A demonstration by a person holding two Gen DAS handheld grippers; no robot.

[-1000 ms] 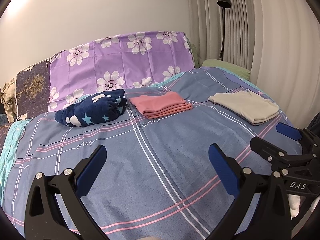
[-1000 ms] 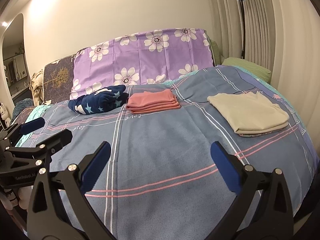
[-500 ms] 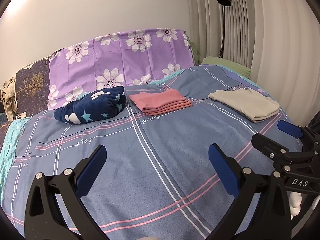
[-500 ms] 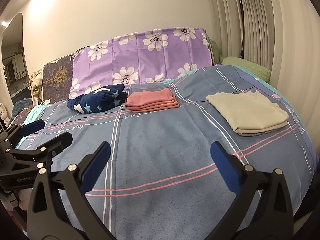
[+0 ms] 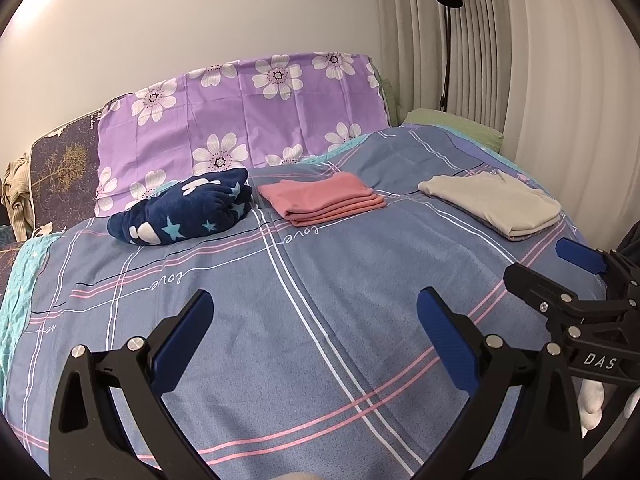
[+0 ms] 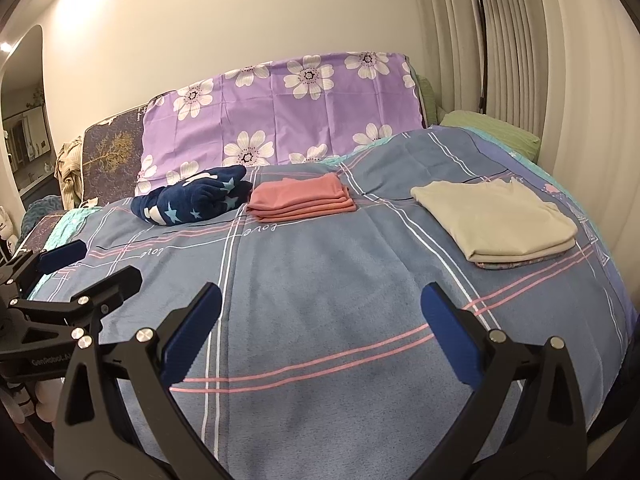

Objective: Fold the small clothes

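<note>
Three garments lie on the blue plaid bedspread [image 5: 320, 320]. A crumpled navy star-print garment [image 5: 184, 212] sits far left, also in the right wrist view [image 6: 196, 200]. A folded pink stack [image 5: 324, 198] [image 6: 300, 200] lies beside it. A folded beige garment [image 5: 496, 204] [image 6: 496, 220] lies at the right on a patterned piece. My left gripper [image 5: 316, 320] is open and empty above the near bedspread. My right gripper [image 6: 320, 320] is open and empty, to the right of the left one; each shows at the edge of the other's view.
A purple flowered pillow [image 5: 240, 112] leans on the wall at the bed's head. A green pillow [image 5: 452, 128] lies at the far right. A black floor lamp [image 5: 448, 32] stands by the curtain. A mirror [image 6: 24, 120] is at the left.
Both grippers have drawn back and tilted slightly; the clothes sit a little lower and farther in view. Nothing on the bed has moved.
</note>
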